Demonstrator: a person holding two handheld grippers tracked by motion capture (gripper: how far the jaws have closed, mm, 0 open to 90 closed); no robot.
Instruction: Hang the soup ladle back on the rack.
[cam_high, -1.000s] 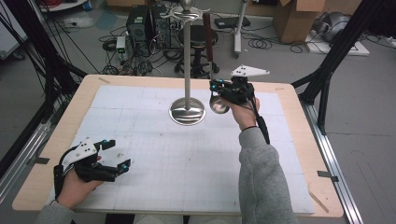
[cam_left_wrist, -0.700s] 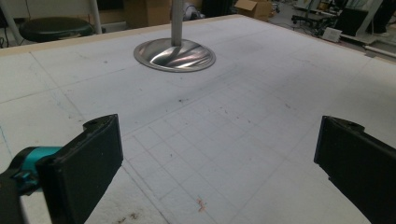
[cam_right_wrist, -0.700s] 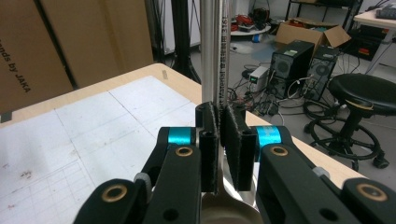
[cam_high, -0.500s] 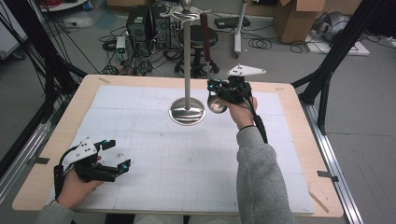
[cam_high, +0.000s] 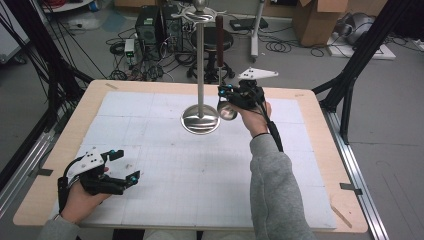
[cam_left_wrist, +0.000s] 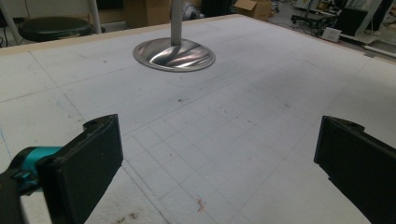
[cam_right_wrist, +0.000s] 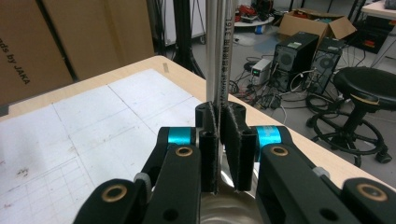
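My right gripper (cam_high: 226, 98) clamps the steel handle of a ladle (cam_right_wrist: 218, 56), held upright, its bowl low beside the jaws, at the table's far middle. Just left stands the metal stand (cam_high: 200, 118). My left gripper (cam_high: 121, 169), jaws apart, rests at the near left on the white mat (cam_left_wrist: 243, 107).

A steel ladle (cam_high: 223, 85) stands upright with its dark handle uppermost, its shiny round bowl (cam_high: 228, 111) low beside the stand's base, its thin shaft (cam_right_wrist: 223, 60) clamped between the right-hand jaws.
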